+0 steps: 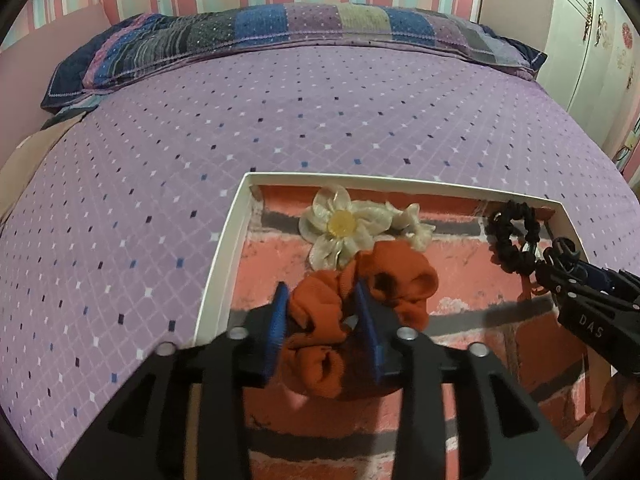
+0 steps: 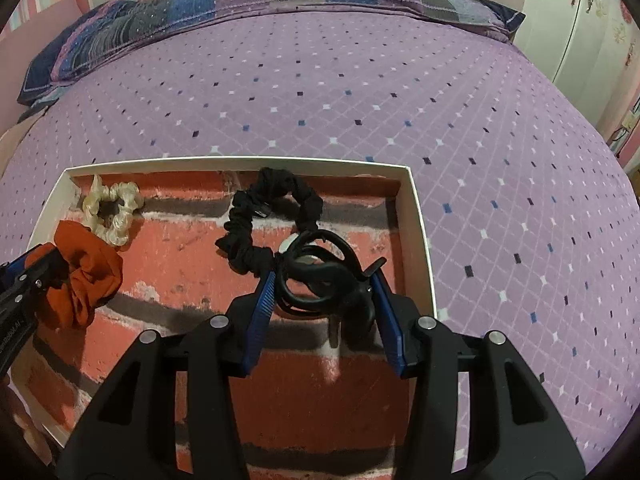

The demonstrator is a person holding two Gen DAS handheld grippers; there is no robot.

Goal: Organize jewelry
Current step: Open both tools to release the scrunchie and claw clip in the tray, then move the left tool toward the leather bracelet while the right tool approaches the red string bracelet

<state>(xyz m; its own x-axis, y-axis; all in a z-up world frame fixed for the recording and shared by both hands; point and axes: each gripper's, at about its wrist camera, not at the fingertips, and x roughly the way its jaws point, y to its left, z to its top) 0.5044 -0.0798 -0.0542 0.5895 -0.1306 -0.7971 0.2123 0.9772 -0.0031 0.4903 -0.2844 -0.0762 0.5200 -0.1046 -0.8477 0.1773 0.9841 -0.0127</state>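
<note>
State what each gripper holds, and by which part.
Left gripper pinches the orange scrunchie across its bunched fabric. Right gripper clamps the black hair claw clip by its sides.

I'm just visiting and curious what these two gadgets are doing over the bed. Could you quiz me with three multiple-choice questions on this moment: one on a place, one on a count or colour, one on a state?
1. Where does the cream flower scrunchie lie?
A. On the pillow
B. In the box, near its far wall
C. On the bedspread outside the box

2. How many scrunchies are in view?
A. Three
B. One
C. Five

3. What is the left gripper doing?
A. Hanging open over bare bedspread
B. Gripping the pillow
C. Closed on the orange scrunchie

Answers:
1 B: the cream flower scrunchie sits inside the white-walled box, close to the far wall.
2 A: cream, orange scrunchie and black scrunchie.
3 C: the left gripper has its blue fingers pressed on both sides of the orange fabric.
</note>
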